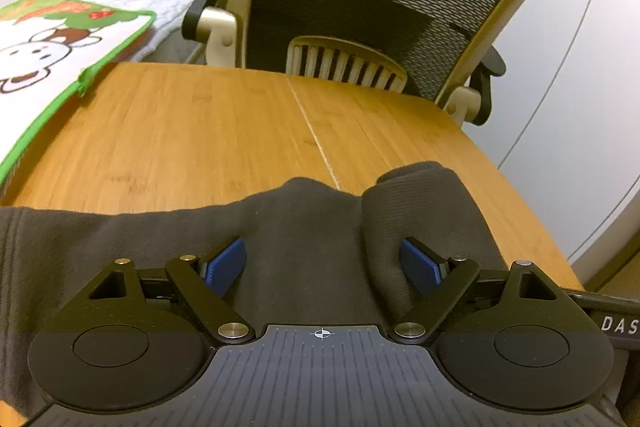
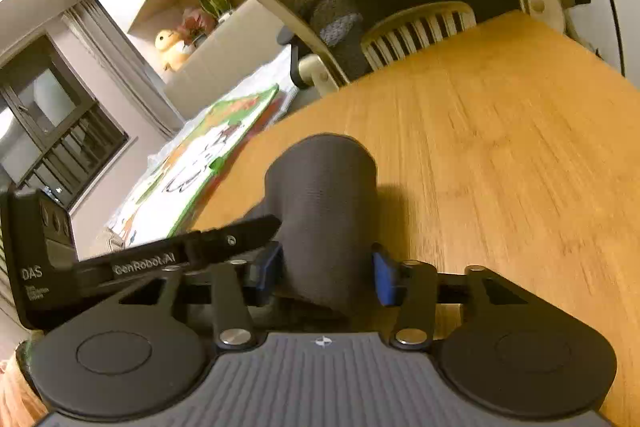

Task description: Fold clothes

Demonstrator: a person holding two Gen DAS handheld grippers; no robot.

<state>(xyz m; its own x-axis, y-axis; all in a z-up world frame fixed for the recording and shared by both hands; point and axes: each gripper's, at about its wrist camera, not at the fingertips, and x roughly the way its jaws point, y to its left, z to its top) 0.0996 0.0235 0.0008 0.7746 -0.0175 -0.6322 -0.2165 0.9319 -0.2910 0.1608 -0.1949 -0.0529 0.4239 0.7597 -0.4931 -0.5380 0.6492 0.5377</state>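
Observation:
A dark grey garment (image 1: 304, 227) lies on the wooden table (image 1: 224, 131), bunched near the table's right edge, with a ribbed cuff (image 1: 420, 183) sticking up. My left gripper (image 1: 322, 261) is open, its blue pads (image 1: 226, 265) spread wide over the cloth without pinching it. In the right wrist view, my right gripper (image 2: 326, 273) is also open, its blue pads (image 2: 384, 283) either side of a raised ribbed cuff or sleeve end (image 2: 324, 195) of the same garment. The left gripper's body (image 2: 44, 255) sits just to the left.
A mesh office chair (image 1: 380, 7) stands against the table's far edge. A cartoon-print cloth with green trim (image 1: 52, 55) lies at the table's left, over a bed or sofa. The table (image 2: 500, 147) ends close on the right, by a white wall.

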